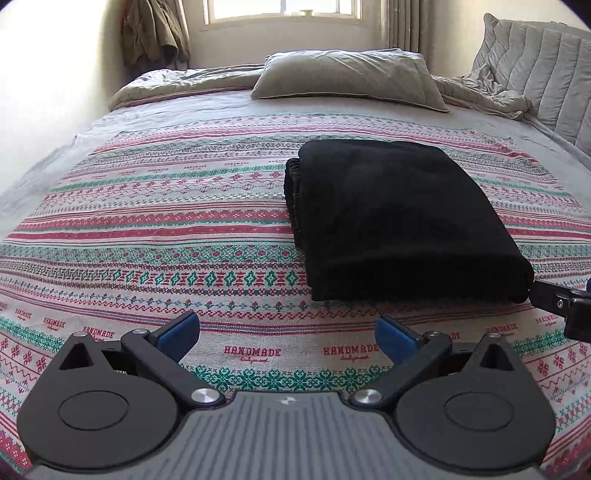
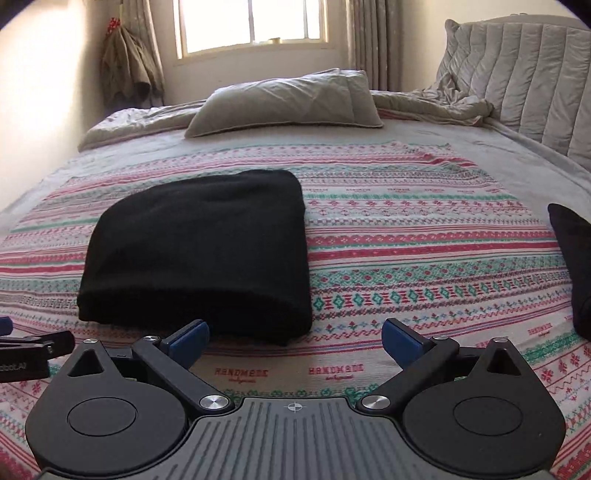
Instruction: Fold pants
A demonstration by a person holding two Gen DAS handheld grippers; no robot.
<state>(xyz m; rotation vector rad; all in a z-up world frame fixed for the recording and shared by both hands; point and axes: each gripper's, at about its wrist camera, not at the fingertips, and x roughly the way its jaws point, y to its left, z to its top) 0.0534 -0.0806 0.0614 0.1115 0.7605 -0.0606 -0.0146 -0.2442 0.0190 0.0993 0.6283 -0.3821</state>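
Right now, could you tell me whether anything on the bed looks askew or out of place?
Nothing stands out. The pants lie folded in a neat block on the spread, edges roughly square, with both grippers open and clear of them. A second dark item sits at the right edge, cut off by the frame.

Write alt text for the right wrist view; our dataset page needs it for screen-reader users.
Black pants, folded into a thick rectangle, lie on a patterned bedspread. The right gripper is in the foreground just short of them, jaws wide open and empty. A grey pillow and a sunlit window sit behind.
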